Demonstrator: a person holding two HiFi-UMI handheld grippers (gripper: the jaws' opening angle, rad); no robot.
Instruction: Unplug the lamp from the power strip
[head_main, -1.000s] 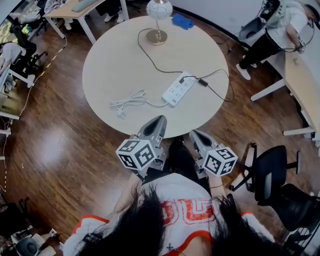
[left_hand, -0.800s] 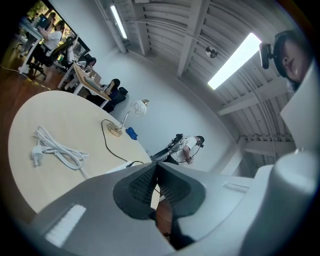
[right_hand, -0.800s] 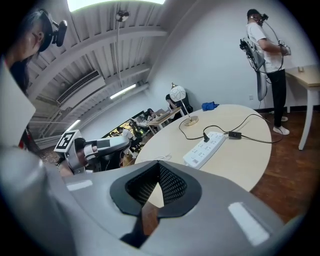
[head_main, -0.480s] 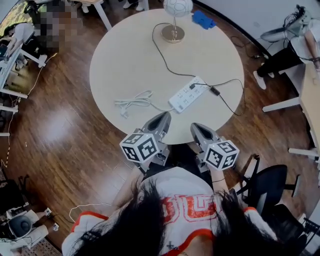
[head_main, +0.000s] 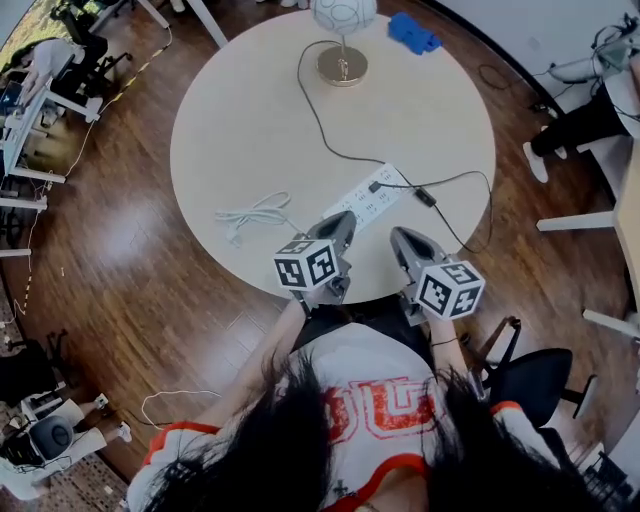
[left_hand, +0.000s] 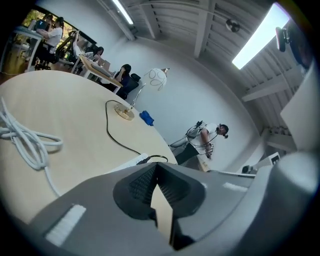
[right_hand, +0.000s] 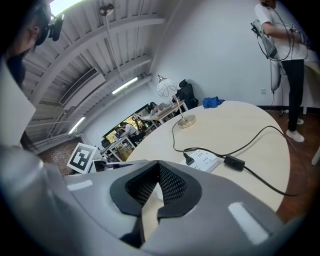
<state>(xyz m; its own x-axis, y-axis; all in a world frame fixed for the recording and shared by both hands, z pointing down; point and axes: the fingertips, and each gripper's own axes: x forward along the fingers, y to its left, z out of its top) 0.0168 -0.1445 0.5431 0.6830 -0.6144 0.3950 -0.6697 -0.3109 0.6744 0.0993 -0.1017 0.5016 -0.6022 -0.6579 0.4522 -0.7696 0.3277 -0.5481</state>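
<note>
The lamp (head_main: 343, 18) stands at the round table's far side on a brass base (head_main: 342, 65). Its black cord runs through an inline switch (head_main: 425, 197), loops near the right edge and ends in a black plug (head_main: 375, 186). That plug sits in the white power strip (head_main: 366, 205). My left gripper (head_main: 343, 220) is shut and empty, just short of the strip's near end. My right gripper (head_main: 402, 238) is also shut and empty, beside it to the right. The right gripper view shows the plug (right_hand: 189, 159) in the strip (right_hand: 206, 160), ahead of the shut right gripper (right_hand: 159, 165). The left gripper (left_hand: 156, 165) points at the strip (left_hand: 134, 161).
A coiled white cord (head_main: 250, 214) from the strip lies on the table (head_main: 240, 120) to the left. A blue object (head_main: 413, 33) lies behind the lamp. A person (right_hand: 282, 45) stands beyond the table's right side. Desks and chairs ring the wooden floor.
Both grippers have moved forward from the table's near edge to just short of the power strip. Both stayed shut.
</note>
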